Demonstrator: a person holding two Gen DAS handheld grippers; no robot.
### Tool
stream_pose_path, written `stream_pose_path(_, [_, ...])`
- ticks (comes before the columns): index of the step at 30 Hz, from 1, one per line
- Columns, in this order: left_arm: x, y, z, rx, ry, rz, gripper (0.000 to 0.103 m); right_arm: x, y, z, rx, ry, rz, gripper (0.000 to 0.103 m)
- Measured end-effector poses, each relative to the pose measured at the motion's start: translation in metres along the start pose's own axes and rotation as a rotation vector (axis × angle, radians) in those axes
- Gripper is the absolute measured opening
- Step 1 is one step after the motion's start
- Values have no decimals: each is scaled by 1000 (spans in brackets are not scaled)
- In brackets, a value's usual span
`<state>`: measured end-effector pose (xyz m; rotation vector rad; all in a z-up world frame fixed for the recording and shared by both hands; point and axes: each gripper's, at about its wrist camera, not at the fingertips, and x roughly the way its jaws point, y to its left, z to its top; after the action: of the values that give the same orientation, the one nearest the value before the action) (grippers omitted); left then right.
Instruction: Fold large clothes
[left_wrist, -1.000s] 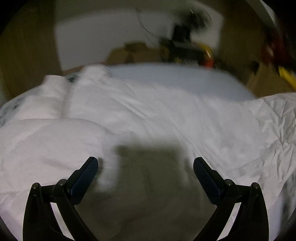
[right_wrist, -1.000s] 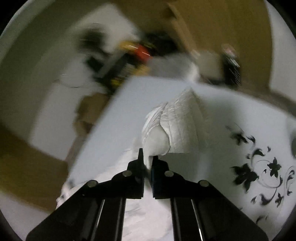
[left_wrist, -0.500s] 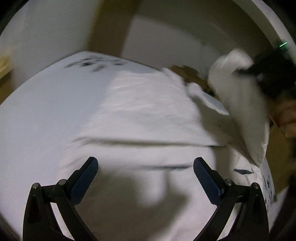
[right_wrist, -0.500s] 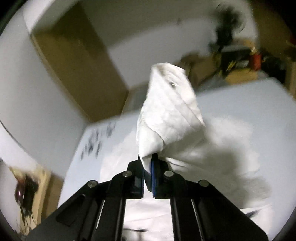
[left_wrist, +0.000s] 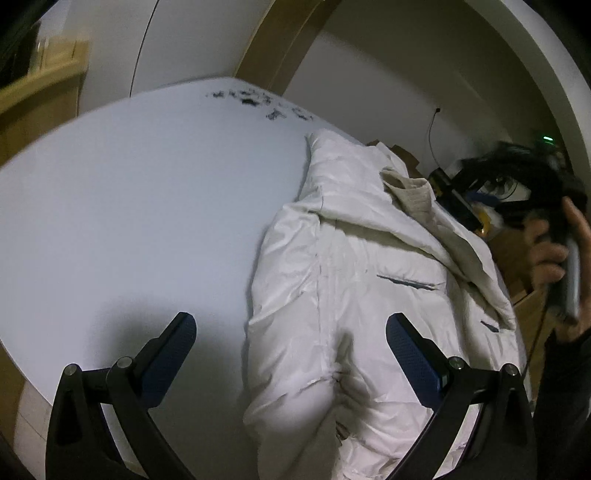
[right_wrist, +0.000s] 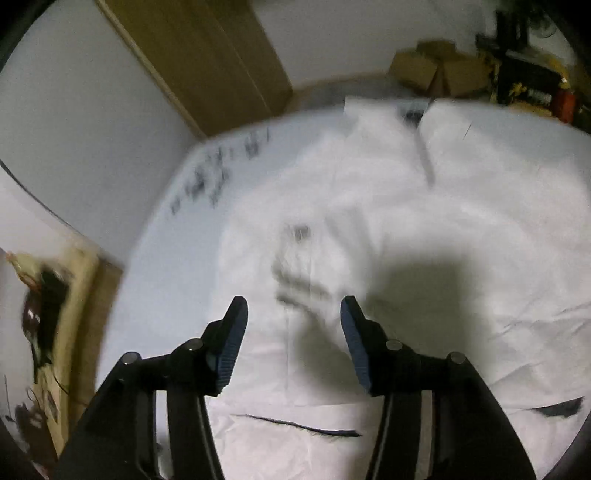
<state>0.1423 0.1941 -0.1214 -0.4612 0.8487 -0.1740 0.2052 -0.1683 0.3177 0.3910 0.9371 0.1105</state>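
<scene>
We see the white padded jacket (left_wrist: 354, 295) lying on the pale blue-white table (left_wrist: 129, 206), folded in on itself, one sleeve or flap laid over its top. The left gripper (left_wrist: 291, 343) is spread wide and holds nothing; the jacket sits between and ahead of its fingers, mostly toward the right-hand finger (left_wrist: 410, 350), while the left-hand finger (left_wrist: 173, 343) hangs over bare table. The right gripper (right_wrist: 293, 332) is also parted, holding nothing, with jacket fabric (right_wrist: 369, 206) between and beyond its fingers; that view is motion-blurred, so we cannot tell if the tips touch the cloth. A dark pocket slit (left_wrist: 406, 282) shows ahead of the left gripper's right-hand finger. A black floral print (left_wrist: 258, 105) marks the far table edge. A hand (left_wrist: 554, 251) shows at the far right of the left wrist view.
</scene>
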Motion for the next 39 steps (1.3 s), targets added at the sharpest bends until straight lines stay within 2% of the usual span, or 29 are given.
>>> stream_pose_path(1, [1,0,-4,-13,11,-5,103,-12,-6,3,19,-36,-41,54])
stream_pose_path(2, [1,4,-7,-18,16,-11,103,-19,-22,11,38,-67,-117,54])
stream_pose_path(4, [2,4,-9,-17,29,-17,103,-13,-47,16,61,-68,-212,54])
stream_pose_path(5, [2,4,-10,-13,28,-16,103,0,-69,14,80,-44,-284,54])
stream_pose_path(7, [4,2,-11,-7,30,-2,103,26,-98,5,92,25,-377,54])
stream_pose_path(8, [5,3,-12,-8,33,-1,103,55,-121,-5,97,133,-404,54])
stream_pose_path(9, [7,3,-12,-14,41,-1,103,70,-131,-10,95,176,-399,54])
stream_pose_path(11, [10,3,-12,-22,54,-3,103,66,-127,-8,51,151,-424,55])
stream_pose_path(12, [10,1,-12,-19,54,-2,103,59,-123,-4,77,149,-408,55])
stream_pose_path(14, [10,-4,-12,-8,48,1,103,30,-106,3,107,47,-309,55])
stream_pose_path(15, [10,-7,-11,-2,48,-2,103,19,-89,8,65,-10,-323,55])
stream_pose_path(17, [11,-12,-11,6,51,-4,103,10,-60,8,-38,-79,-429,58])
stream_pose_path(18, [10,-13,-12,9,52,-2,103,14,-58,5,-47,-78,-476,59])
stream_pose_path(19, [8,-13,-13,11,53,-3,103,18,-64,4,-38,-73,-535,59])
stream_pose_path(21, [4,-10,-15,7,51,2,103,18,-92,-1,-3,-82,-720,59])
stream_pose_path(23, [2,-4,-15,-1,48,17,103,27,-134,-5,76,-27,-862,64])
stream_pose_path(24, [3,-2,-15,-6,51,22,103,37,-162,-8,122,42,-842,71])
stream_pose_path(25, [4,-2,-14,-11,53,21,103,38,-175,-6,131,32,-800,72])
stream_pose_path(26, [5,-2,-13,-13,53,17,103,34,-182,-4,130,25,-765,75])
stream_pose_path(28, [5,-5,-12,-6,49,13,103,26,-183,3,133,67,-724,75])
stream_pose_path(29, [6,-7,-12,-4,47,10,103,16,-180,8,171,52,-679,74])
stream_pose_path(31, [8,-13,-13,2,49,4,103,-9,-157,18,179,-61,-526,74])
stream_pose_path(32, [10,-15,-14,4,57,5,103,-18,-136,23,128,-99,-489,74])
stream_pose_path(33, [12,-18,-15,7,69,4,103,-22,-119,25,84,-109,-460,74])
stream_pose_path(34, [13,-20,-16,9,77,5,103,-17,-96,29,38,-97,-393,74])
stream_pose_path(36, [11,-25,-18,18,81,11,103,3,-71,28,-2,-38,-303,74])
stream_pose_path(38, [5,-26,-19,26,71,17,103,38,-62,20,-43,59,-324,75])
stream_pose_path(39, [1,-24,-19,27,66,21,103,66,-59,13,-91,128,-396,76])
